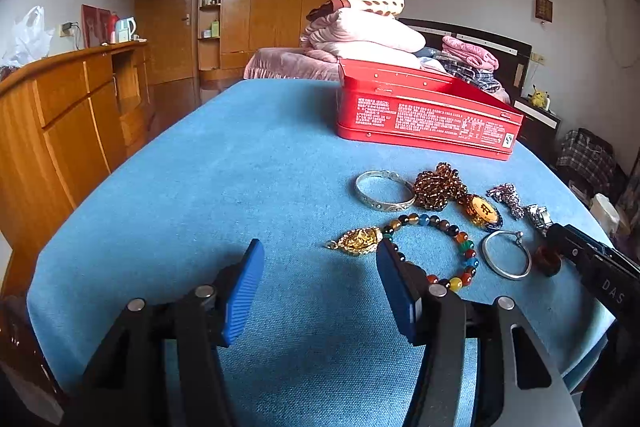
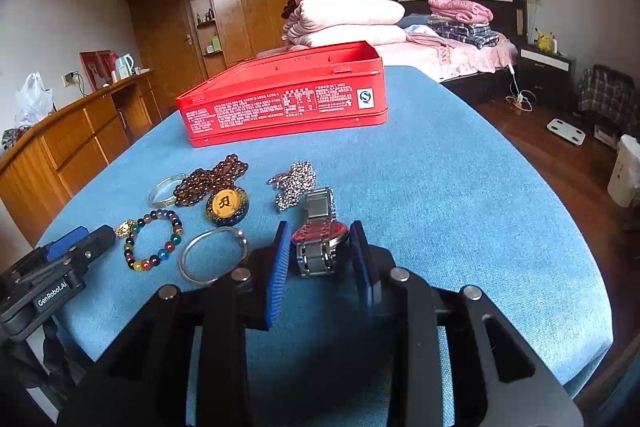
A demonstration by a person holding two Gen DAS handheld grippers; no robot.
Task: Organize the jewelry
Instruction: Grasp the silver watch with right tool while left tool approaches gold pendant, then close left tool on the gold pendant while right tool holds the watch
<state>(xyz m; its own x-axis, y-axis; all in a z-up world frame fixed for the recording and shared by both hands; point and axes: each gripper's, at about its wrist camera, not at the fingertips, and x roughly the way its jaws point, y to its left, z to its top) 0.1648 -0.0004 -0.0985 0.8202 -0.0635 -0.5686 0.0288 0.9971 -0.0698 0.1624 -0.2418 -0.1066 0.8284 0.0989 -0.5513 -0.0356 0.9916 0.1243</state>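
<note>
Left gripper (image 1: 320, 275): spread wide, holding nothing, low centre of the left wrist view, over blue cloth (image 1: 200, 187). Just right of it: multicoloured bead bracelet (image 1: 440, 247) with gold charm (image 1: 357, 240).

Right gripper (image 2: 320, 251): blue pads (image 2: 280, 259) set on either side of the red-faced watch (image 2: 320, 239), lower centre of the right wrist view; firm pinch or mere bracketing cannot be told.

Left of the watch: plain silver ring bangle (image 2: 210, 257), amber pendant (image 2: 227, 207), brown bead strand (image 2: 212, 179), engraved silver bangle (image 2: 164, 191). Above the watch: crystal chain (image 2: 294, 185).

Red tin (image 2: 288, 99): open, upper centre, apart from the jewelry.
</note>
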